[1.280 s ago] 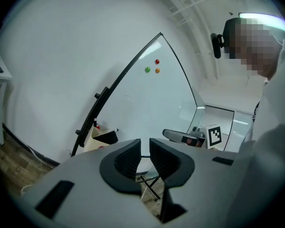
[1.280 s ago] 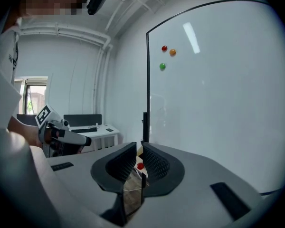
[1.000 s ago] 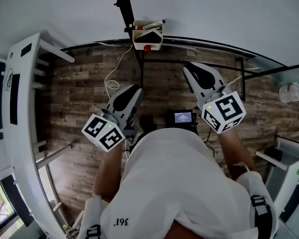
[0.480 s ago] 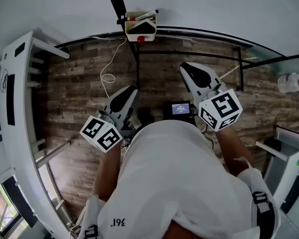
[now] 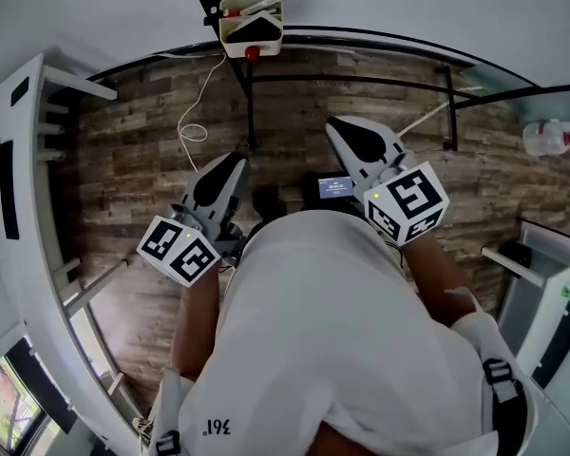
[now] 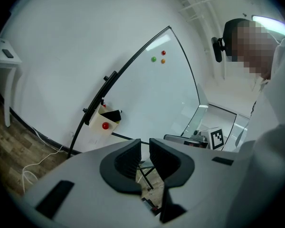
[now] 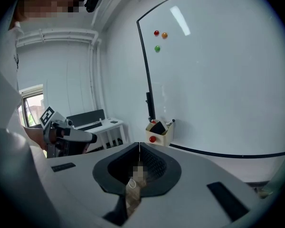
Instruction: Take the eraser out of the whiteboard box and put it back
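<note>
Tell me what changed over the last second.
The left hand-held gripper and the right hand-held gripper both sank away from the whiteboard box; the gap to it grew in the head view. The right one's jaws have just been closing and now meet on nothing. Unchanged: the left one's jaws slightly apart and empty, and the eraser in the box.

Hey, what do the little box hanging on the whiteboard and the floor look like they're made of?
The whiteboard box: probably plastic, cream and matte, going by its smooth, thin, evenly coloured walls. The floor: wood planks or wood-look laminate, brown with visible grain and plank seams and little sheen; the pictures don't settle which.
</note>
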The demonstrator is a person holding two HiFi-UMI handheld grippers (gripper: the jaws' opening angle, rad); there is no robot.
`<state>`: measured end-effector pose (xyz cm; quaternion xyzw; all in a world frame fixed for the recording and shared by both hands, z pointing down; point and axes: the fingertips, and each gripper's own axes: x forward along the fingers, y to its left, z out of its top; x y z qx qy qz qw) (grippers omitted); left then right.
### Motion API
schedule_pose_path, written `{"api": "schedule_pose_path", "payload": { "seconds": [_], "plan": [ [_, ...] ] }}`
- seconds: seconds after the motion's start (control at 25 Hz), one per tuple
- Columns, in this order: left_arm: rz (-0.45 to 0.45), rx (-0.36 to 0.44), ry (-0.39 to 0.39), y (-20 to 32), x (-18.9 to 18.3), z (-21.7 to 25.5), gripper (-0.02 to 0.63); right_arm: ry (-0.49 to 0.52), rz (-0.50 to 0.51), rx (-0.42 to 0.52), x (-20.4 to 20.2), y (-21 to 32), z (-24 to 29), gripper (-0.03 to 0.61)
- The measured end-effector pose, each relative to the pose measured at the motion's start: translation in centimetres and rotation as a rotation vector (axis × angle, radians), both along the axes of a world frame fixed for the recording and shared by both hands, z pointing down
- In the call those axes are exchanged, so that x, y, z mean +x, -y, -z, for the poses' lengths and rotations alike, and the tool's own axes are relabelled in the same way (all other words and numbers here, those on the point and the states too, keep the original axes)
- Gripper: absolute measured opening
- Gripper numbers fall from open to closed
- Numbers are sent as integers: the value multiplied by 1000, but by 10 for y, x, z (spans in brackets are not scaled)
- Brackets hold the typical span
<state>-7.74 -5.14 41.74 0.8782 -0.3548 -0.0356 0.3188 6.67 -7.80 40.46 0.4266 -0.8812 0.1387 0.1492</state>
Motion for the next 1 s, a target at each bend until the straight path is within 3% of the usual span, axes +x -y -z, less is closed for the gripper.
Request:
{"api": "schedule_pose_path", "payload": {
  "seconds": [1.0],
  "plan": [
    [-7, -27, 5, 4, -2, -7, 61, -33, -22, 7, 7, 10, -4, 25]
  ]
}}
